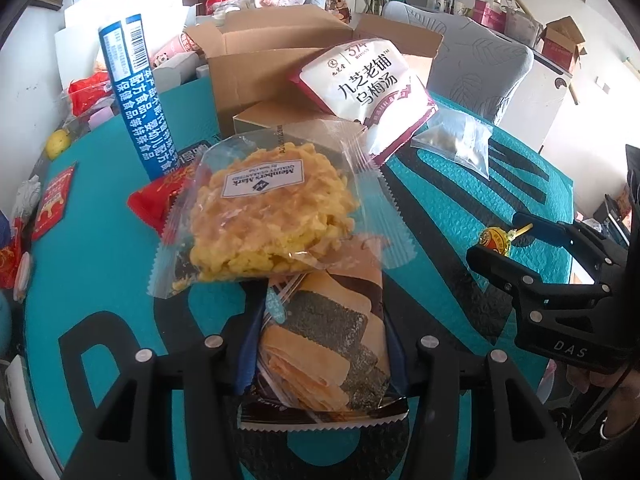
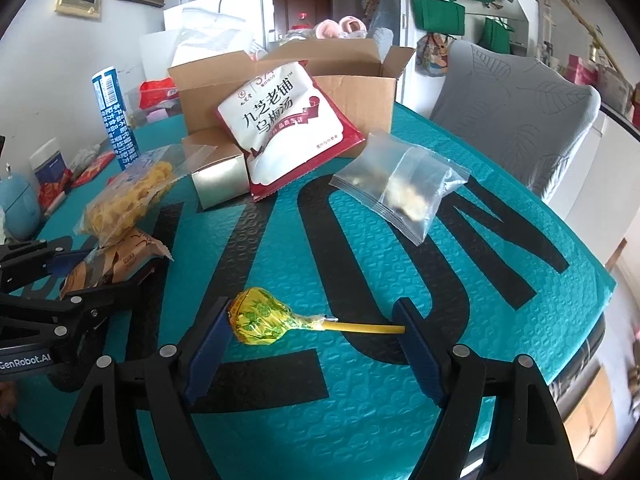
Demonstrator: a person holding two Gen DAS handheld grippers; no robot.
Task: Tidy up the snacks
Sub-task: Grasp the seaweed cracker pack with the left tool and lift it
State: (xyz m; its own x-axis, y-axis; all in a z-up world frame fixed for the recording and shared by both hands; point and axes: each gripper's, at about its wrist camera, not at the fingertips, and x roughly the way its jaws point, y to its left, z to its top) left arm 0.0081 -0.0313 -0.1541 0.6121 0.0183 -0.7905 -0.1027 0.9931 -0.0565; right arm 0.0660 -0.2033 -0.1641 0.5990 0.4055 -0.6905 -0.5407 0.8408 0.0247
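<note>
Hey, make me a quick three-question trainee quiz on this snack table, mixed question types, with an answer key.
1. True or false: the left gripper is shut on the seaweed snack packet.
2. What lies between the right gripper's open jaws?
A. lollipop
B. clear zip bag
C. blue tube
3. Fill in: the white and red pouch leans against the open ____ box.

Key: 1 true; 2 A; 3 cardboard.
</note>
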